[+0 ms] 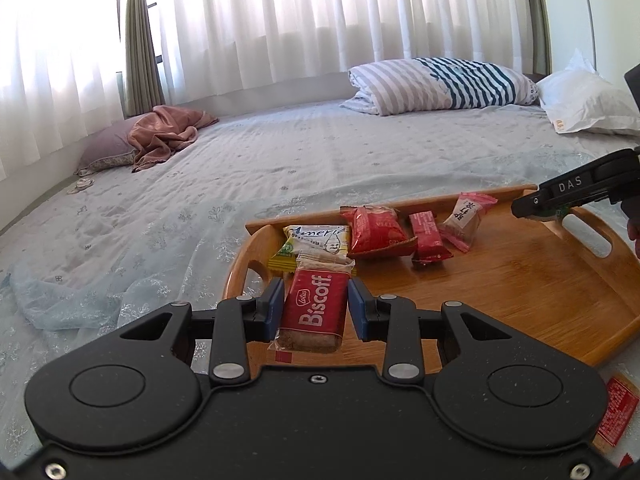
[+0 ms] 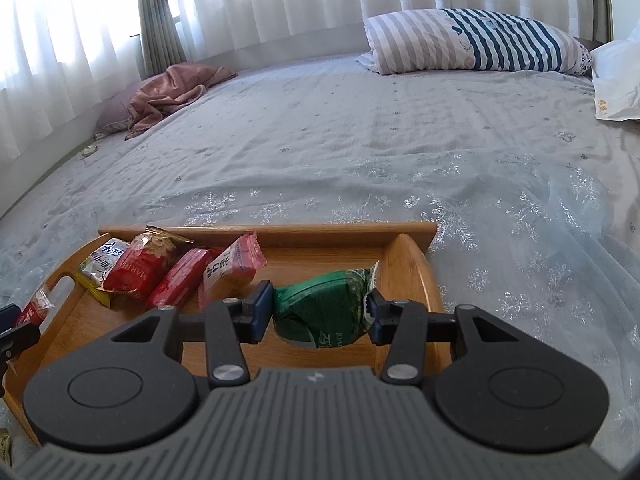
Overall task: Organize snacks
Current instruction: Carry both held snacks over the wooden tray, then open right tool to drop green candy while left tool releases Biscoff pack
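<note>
Meanwhile, left tongs [image 1: 316, 307] clamp a biscuit pack [image 1: 314, 309] and right tongs [image 2: 318, 307] a green packet [image 2: 324, 306], both poised over the wooden tray [image 1: 520, 280], apparently extending the snack row [image 1: 384, 232] at twelve o'clock.

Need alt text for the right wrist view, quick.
The right gripper holds a green snack packet between its fingers above a wooden tray on a bed; four wrapped snacks line the tray's far left side.

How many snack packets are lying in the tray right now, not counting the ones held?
4, in a row along the wooden tray's far rim: white-and-yellow packet, red pouch, red bar, pink-ended packet. Others may be hidden.
</note>
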Available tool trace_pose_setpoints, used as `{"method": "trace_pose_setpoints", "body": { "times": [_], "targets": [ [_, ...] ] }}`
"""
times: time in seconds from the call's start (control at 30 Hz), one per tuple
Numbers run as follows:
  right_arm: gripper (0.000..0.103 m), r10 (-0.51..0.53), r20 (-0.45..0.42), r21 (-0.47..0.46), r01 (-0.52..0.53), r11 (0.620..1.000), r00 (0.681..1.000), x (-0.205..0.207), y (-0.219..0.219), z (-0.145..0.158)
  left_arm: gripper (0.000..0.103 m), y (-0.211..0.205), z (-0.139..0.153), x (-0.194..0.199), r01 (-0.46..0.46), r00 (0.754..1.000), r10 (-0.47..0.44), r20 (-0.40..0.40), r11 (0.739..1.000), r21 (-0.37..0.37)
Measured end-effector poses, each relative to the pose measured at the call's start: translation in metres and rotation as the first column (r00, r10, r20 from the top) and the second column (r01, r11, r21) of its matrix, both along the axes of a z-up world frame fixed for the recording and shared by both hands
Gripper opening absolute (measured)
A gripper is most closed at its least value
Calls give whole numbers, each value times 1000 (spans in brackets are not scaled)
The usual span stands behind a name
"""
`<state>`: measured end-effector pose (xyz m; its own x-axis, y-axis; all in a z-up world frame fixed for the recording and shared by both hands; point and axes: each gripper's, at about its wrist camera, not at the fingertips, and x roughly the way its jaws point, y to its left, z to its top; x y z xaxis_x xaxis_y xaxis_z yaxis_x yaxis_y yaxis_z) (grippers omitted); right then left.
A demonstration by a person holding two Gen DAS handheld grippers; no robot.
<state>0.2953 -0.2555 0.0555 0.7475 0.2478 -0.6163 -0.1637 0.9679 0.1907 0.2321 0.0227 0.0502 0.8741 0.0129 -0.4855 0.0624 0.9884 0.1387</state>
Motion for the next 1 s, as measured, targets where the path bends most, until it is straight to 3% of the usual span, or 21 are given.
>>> {"method": "trace_pose_setpoints", "body": {
  "times": [0.23, 0.6, 0.7, 0.87, 1.0],
  "targets": [
    [51, 47, -23, -103, -49, 993, 999, 26, 16, -6, 33, 0, -6, 12, -3, 1000, 3, -26, 1000, 15],
    [51, 88, -39, -141, -93, 986, 995, 45, 23, -7, 33, 3, -13, 21, -20, 998, 20, -53, 1000, -4],
    [64, 86, -43, -126, -91, 988, 995, 48, 20, -7, 33, 3, -14, 22, -19, 998, 19, -54, 1000, -6],
    [64, 71, -40, -127, -75, 989, 997, 51, 18, -5, 33, 3, -15, 22, -18, 998, 18, -58, 1000, 0],
    [73, 47, -16, -78, -48, 996, 999, 51, 10, -1, 33, 3, -15, 22, -21, 998, 21, -58, 1000, -5]
  ]
}}
